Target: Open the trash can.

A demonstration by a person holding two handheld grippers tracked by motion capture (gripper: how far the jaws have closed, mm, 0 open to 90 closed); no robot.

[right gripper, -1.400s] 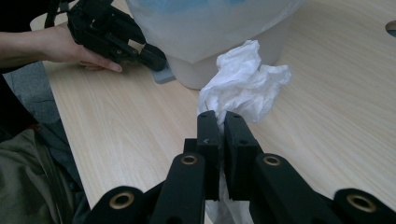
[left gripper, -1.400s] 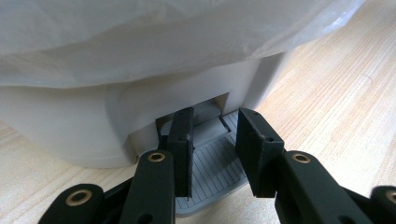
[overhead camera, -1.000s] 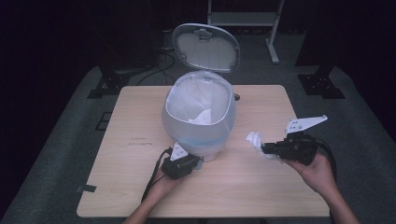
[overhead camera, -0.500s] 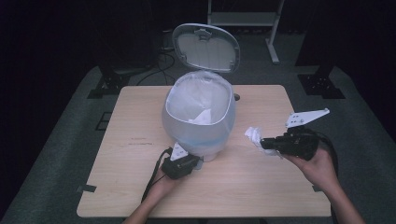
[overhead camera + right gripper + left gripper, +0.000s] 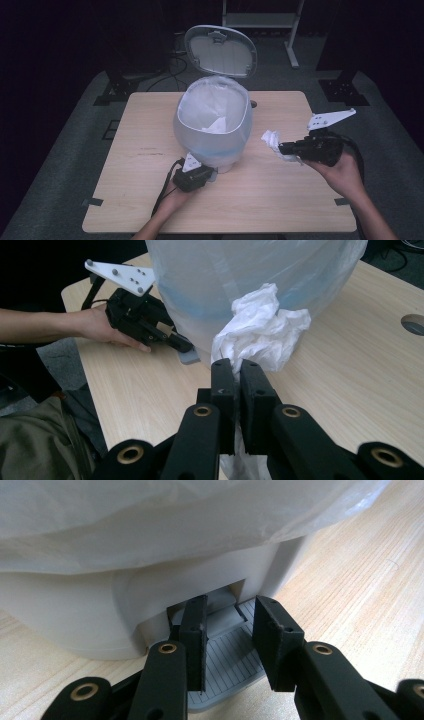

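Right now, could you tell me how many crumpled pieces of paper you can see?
2: one crumpled paper held in the right gripper beside the bin, one lying inside the bin's liner. More may lie hidden deeper in it.

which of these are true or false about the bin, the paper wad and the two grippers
1. The bin has its lid up. True.
2. The right gripper holds a crumpled white paper wad. True.
3. The paper wad is already inside the bin. False: it is beside the bin, above the table.
4. The left gripper sits on the bin's grey pedal. True: its fingers rest on the ribbed pedal at the base.
5. The bin has no liner. False: a white plastic bag lines it and folds over the rim.
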